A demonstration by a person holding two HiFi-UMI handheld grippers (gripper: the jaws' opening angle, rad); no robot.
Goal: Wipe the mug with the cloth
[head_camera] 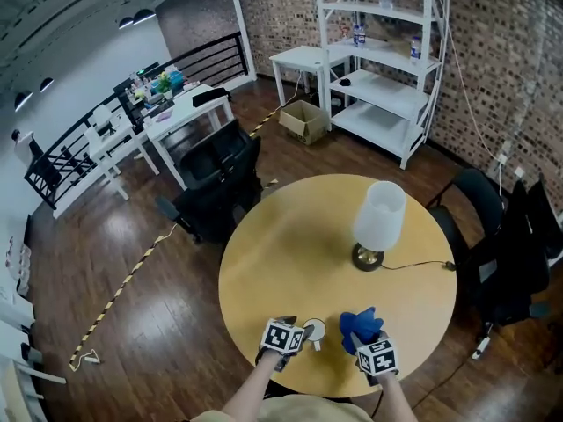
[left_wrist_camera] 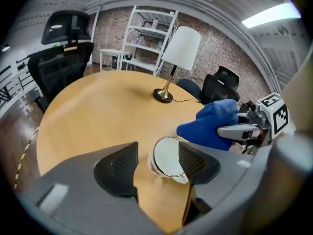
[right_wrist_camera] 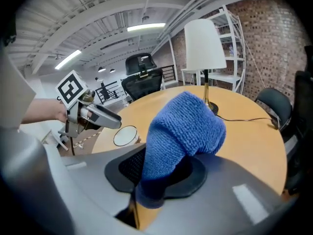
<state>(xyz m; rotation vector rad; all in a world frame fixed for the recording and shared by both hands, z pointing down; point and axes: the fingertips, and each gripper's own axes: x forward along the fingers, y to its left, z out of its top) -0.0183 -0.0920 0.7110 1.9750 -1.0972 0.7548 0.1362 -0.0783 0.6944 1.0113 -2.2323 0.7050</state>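
1. Blue terry cloth is pinched in the right gripper. Its jaws are clenched on the lower fold, and the rest of the cloth bunches up and forward past the pads.
2. The white mug stands on the round wooden surface at the edge nearest the person, well short of the table lamp. Its mouth faces up. A small white part on the near side looks like the handle, though I cannot be sure of it.
3. The key relation is that the mug sits directly ahead of the left gripper, inside the gap between its jaws. It is off-centre, close against the right-hand pad, with bare wood showing between it and the left-hand pad.
4. The left gripper's jaws are spread wide and released. Neither pad presses on the mug, so nothing is held there yet.
5. In the head view the mug lies between the two grippers, with the cloth just to its right, near but apart from it. The left gripper is the nearer one and the better placed to steady the mug.
6. My judgement is that the next move needs the left jaws centred on the mug's body and closed across it. Only then should the cloth come in from the right to rub the wall and rim.
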